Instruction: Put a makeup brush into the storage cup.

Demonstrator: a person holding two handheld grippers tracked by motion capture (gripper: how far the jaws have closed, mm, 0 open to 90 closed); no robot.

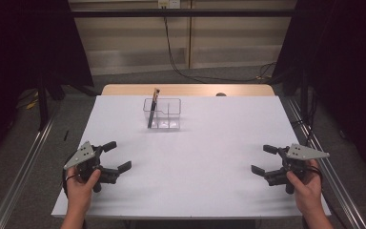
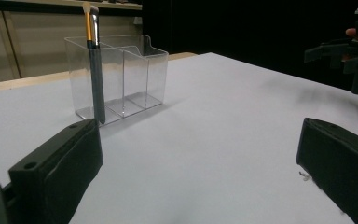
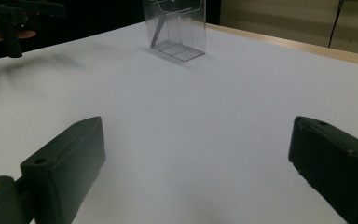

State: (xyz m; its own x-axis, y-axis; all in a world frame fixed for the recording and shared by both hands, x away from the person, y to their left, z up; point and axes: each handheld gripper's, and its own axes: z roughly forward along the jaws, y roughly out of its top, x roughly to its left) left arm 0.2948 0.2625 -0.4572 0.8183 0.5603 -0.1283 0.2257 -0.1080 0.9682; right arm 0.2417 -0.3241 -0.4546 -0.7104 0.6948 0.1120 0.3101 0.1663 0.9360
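Both my grippers sit low at the near corners of the white table [image 1: 186, 157], well apart from each other. My left gripper [image 1: 116, 156] is in my left hand [image 1: 82, 185] at the near left, jaws spread wide, nothing between them. Left gripper view confirms: bare white surface between the two black jaws. My right gripper [image 1: 264, 159] is in my right hand [image 1: 305, 187] at the near right, jaws also wide apart and empty; right gripper view shows plain table between them.

Clear plastic organizer [image 1: 163, 114] stands upright on the far half of the table, a bit left of centre, well away from both grippers. It has three compartments side by side in the left gripper view [image 2: 121, 74]. Makeup brush [image 1: 153, 106] stands in the leftmost compartment as seen from my side, handle down, bristles up, leaning slightly, top poking above the rim. Left gripper view shows the dark handle, gold ferrule and pale bristle tip [image 2: 93, 56]. The other two compartments look empty.

Wooden table edge [image 1: 186, 89] shows beyond the white surface.
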